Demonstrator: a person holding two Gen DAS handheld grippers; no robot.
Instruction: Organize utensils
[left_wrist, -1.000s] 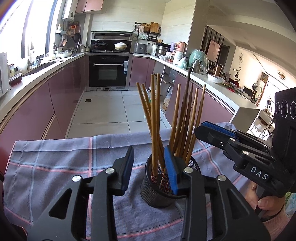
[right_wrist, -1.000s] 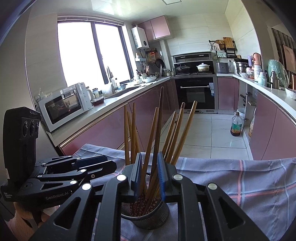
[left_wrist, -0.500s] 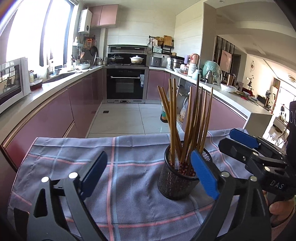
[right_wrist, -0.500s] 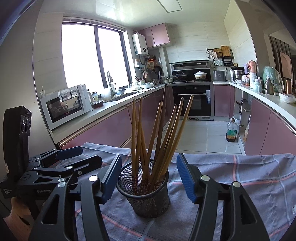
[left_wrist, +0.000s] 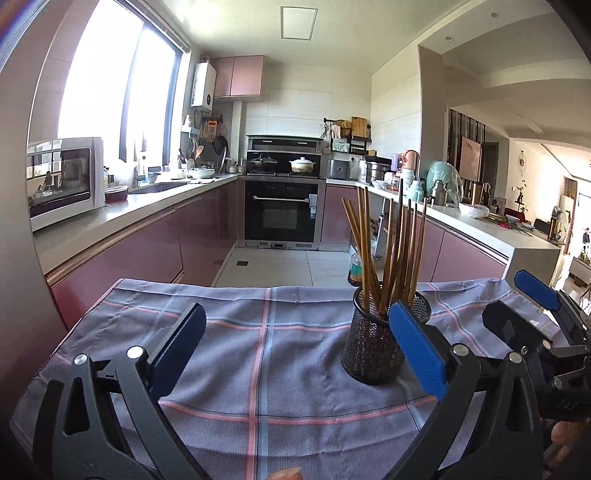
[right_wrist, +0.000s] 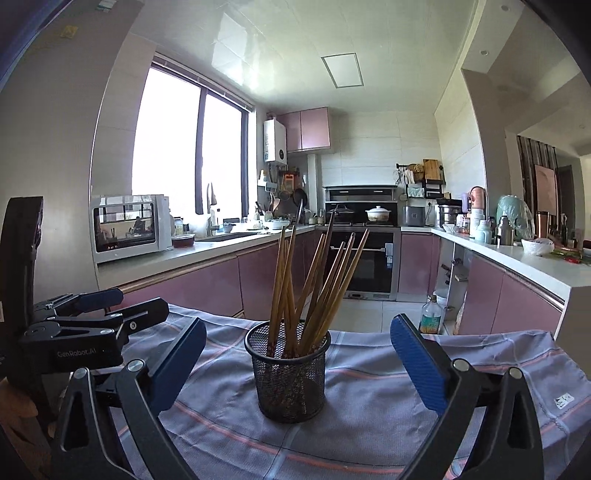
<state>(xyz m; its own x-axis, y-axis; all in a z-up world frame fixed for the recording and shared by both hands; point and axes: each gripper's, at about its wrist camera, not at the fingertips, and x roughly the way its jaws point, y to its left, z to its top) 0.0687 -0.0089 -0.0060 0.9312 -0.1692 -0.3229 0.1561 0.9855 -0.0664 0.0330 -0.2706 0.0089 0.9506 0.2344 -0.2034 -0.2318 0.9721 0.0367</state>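
A black mesh utensil cup (left_wrist: 380, 343) (right_wrist: 290, 373) stands upright on a blue checked cloth (left_wrist: 258, 350) (right_wrist: 461, 369). Several wooden chopsticks (left_wrist: 391, 251) (right_wrist: 314, 284) stand in it, fanned out. My left gripper (left_wrist: 295, 350) is open and empty, with the cup just behind its right finger. It shows at the left edge of the right wrist view (right_wrist: 99, 306). My right gripper (right_wrist: 297, 358) is open and empty, and the cup stands between and beyond its fingers. It shows at the right edge of the left wrist view (left_wrist: 532, 306).
The cloth covers a table whose far edge drops to a tiled kitchen floor (left_wrist: 280, 266). Pink cabinets and counters run along both sides, with a microwave (right_wrist: 129, 227) on the left counter and an oven (left_wrist: 282, 214) at the back.
Both grippers opened wide and pulled back from the cup. The right gripper let go of the chopsticks, which now stand free in the cup.
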